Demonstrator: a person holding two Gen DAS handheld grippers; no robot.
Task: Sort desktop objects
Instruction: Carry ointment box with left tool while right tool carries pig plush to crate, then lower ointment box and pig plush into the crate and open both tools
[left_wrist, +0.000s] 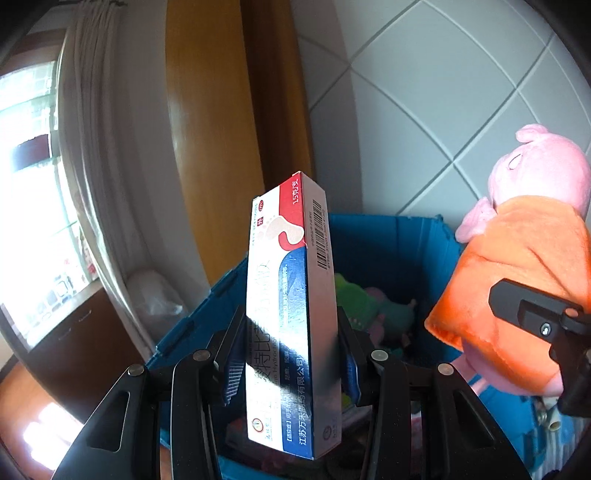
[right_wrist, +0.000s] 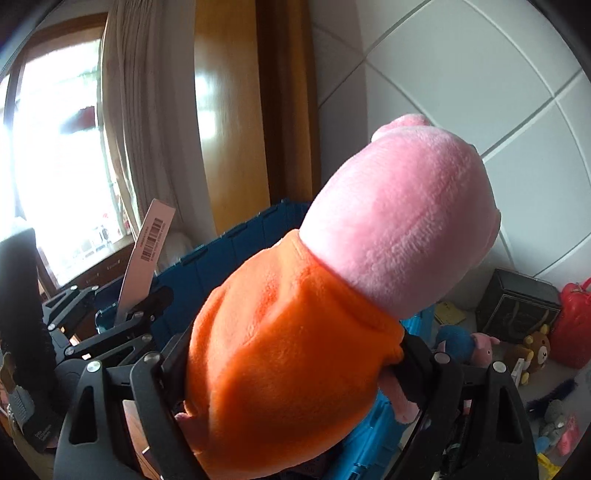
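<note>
A slim red, white and blue cardboard ointment carton is held upright in the left claw, clamped across its lower half, above the open blue plastic crate. The carton is judged light and stiff but crushable; the narrow faces are glossy, so a slip under a loose hold is possible. Hold is best kept at mid-length across the broad faces, as at present.

A pink plush pig in an orange fleece dress is clamped about its body in the right claw, head uppermost, beside and partly over the crate's near edge. The toy is judged soft, light and compressible; the body offers the firmest purchase, while the limbs would stretch.

Inside the crate, green and pink soft toys are noted. On the grey surface to the right lie a dark square box, a small brown bear toy, a red bag and a small blue-and-pink plush. A white tiled wall and a curtained window stand behind.
</note>
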